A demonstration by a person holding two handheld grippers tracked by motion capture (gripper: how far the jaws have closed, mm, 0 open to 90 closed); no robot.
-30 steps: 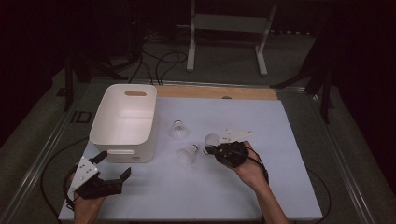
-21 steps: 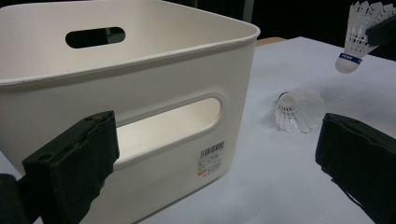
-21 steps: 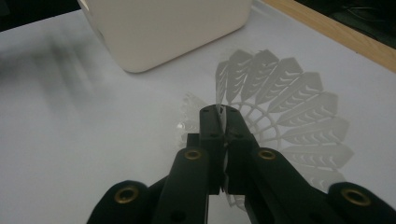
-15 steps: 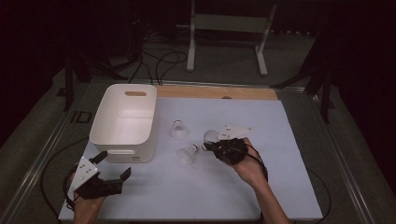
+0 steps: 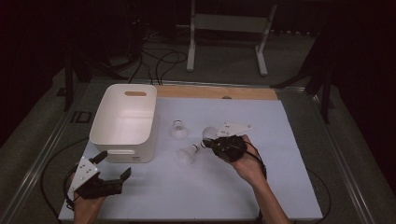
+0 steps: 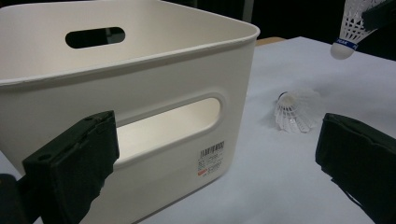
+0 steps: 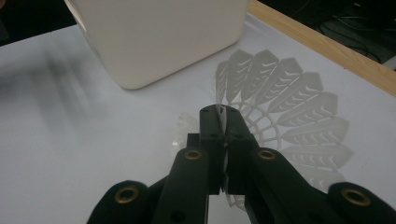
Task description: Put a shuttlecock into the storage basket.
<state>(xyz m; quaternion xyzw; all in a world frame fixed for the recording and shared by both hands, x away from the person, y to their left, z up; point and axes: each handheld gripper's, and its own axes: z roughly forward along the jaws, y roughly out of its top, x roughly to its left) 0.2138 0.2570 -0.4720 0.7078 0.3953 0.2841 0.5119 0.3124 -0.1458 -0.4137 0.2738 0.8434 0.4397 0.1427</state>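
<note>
The right tongs are clamped on the skirt of a white feathered plastic shuttlecock, held just above the white-covered desk near its middle; in the right gripper view the black jaws pinch the skirt's edge. Two more white shuttlecocks lie on the desk: one just beside the held one, another nearer the white rectangular plastic bin with handle slots. The left tongs stand wide open and empty, near the bin's front corner.
</note>
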